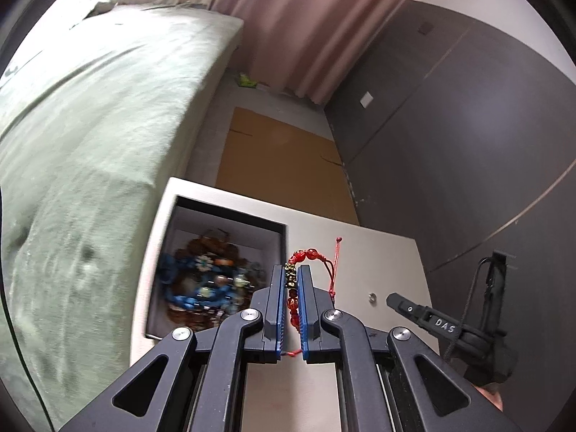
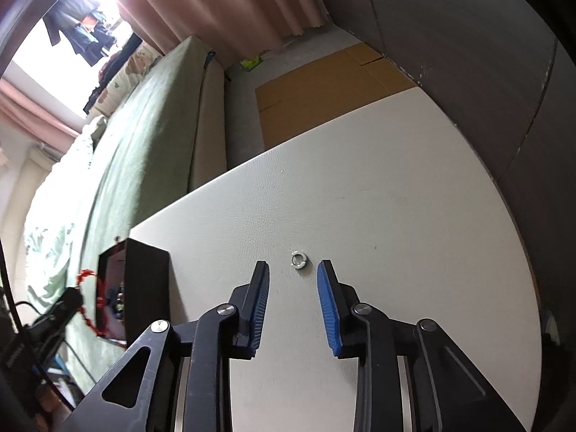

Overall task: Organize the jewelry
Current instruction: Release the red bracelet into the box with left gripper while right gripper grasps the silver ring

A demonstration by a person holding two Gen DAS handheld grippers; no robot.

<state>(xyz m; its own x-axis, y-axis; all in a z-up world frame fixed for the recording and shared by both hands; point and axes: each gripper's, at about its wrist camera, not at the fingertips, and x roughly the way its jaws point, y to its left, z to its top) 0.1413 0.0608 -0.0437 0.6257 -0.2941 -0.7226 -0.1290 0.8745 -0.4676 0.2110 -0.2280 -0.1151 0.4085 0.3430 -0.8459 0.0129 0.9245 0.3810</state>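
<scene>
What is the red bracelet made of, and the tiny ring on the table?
The red bracelet looks like glossy glass or plastic beads strung on knotted red cord; the beads shine and seem see-through. A few dark beads carry gold marks. The little ring looks like silvery metal, bright and reflective, though it is too small to be sure.

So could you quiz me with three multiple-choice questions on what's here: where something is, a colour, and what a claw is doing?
1. Where does the small silver ring lie?
A. in the box
B. on the white table
C. on the bed

2. What colour are most of the held bracelet's beads?
A. red
B. green
C. white

3. What is the left gripper doing?
A. gaping empty
B. clamping the bracelet
C. holding the ring

Answers: 1 B, it sits on the tabletop ahead of the right gripper; 2 A, red beads; 3 B, beads are pinched between its pads.
</scene>
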